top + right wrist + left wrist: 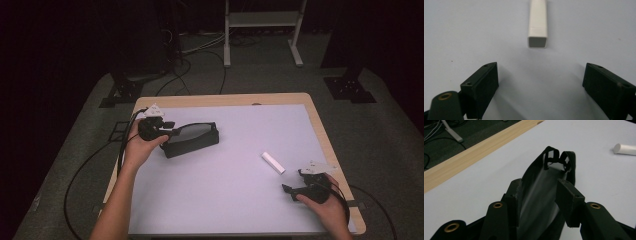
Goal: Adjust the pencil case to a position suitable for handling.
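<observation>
A black pouch [192, 139] lies on the white table top [225, 200] at the left, its mouth open and its grey lining showing. My left gripper [172, 132] is at its near end. In the left gripper view the two jaws stand either side of the pouch [534, 167] and press on its walls, so my left gripper [540, 182] is shut on it. A short white square stick [273, 163] lies at the right. My right gripper [287, 189] rests just short of it, open. In the right gripper view the stick [538, 22] points end-on at the gap of my right gripper [541, 67].
A wooden rim [225, 99] borders the table's far and right sides. Black cables trail off the left edge to the floor. A white stand [262, 20] and dark frame feet [350, 87] sit on the floor beyond. The white stick [625, 149] lies past the pouch.
</observation>
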A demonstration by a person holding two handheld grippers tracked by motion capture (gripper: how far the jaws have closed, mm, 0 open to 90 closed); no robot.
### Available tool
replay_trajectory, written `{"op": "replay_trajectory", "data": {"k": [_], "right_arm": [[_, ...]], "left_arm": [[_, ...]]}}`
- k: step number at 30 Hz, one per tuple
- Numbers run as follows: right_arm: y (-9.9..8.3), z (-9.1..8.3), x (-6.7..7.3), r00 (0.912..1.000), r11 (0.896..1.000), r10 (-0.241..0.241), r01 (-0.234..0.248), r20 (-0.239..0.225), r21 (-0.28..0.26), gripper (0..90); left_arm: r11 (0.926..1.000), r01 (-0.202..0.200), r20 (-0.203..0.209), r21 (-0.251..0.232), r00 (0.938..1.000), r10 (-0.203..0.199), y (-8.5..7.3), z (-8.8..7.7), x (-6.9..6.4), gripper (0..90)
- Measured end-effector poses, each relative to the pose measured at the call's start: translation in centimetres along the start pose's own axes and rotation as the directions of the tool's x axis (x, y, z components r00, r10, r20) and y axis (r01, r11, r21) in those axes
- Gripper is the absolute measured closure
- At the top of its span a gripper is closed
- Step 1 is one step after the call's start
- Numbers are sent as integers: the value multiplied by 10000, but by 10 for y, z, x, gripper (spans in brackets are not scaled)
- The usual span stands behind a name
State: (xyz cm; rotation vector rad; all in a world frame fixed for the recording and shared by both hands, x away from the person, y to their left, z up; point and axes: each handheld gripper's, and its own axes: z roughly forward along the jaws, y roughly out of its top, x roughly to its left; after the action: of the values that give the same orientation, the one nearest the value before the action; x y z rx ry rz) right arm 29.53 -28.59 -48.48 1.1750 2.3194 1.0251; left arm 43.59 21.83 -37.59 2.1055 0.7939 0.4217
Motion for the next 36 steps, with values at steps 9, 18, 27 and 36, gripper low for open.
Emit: {"op": "replay_trajectory", "data": {"k": [9,18,27,36], "right_arm": [[0,0,0,10000,10000,-8,8,-3,1,122],[0,0,0,10000,10000,-1,1,-6,3,122],[0,0,0,10000,10000,-5,5,-7,1,122],[0,0,0,10000,10000,11,-11,-12,-3,122]], "left_arm": [[9997,-110,-74,226,9999,111,3,20,10,600],[9988,-196,-58,459,9998,199,3,36,16,658],[9969,-298,-93,732,9995,305,2,53,19,702],[9956,-138,77,926,9999,131,-3,61,24,789]]}}
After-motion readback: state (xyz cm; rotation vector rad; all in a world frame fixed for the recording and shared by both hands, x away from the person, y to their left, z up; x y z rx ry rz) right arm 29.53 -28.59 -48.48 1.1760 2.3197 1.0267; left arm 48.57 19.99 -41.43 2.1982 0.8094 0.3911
